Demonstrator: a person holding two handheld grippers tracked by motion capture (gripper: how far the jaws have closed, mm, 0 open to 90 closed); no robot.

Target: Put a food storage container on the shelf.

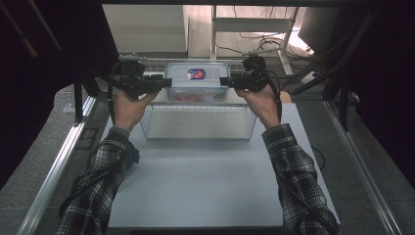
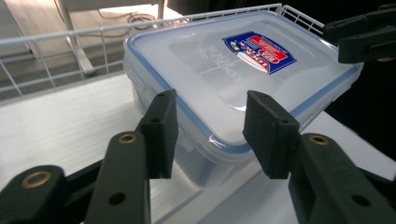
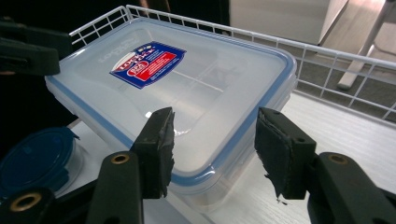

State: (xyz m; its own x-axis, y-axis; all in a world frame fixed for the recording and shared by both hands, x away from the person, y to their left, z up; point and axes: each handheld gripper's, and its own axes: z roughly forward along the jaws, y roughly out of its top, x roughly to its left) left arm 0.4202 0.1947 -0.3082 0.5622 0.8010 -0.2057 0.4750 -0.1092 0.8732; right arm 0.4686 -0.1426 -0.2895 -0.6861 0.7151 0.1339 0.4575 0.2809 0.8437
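White bench [image 1: 215,181] under dim light, dark curtains to either side; beyond its far edge, a pale floor with trailing cables and the legs of a metal frame [image 1: 254,29]. A white wire basket [image 1: 198,128] stands at the far middle of the bench.

Clear plastic box [image 1: 196,83] with a blue-rimmed snap lid and a red-and-blue label [image 1: 196,74], seen at the back of the basket, between my two tongs. Something reddish shows through its side wall (too blurred to identify). Whether the box rests on the basket or is raised off it, I cannot tell.

My left tongs [image 2: 212,128] are spread apart, one jaw either side of the box's near corner, pads not pressed onto it. My right tongs [image 3: 215,151] are likewise spread, straddling the opposite corner.

A small round blue lid [image 3: 35,158] on a clear tub lies low beside the box in the right gripper view. Plaid sleeves [image 1: 105,176] cover both my forearms.
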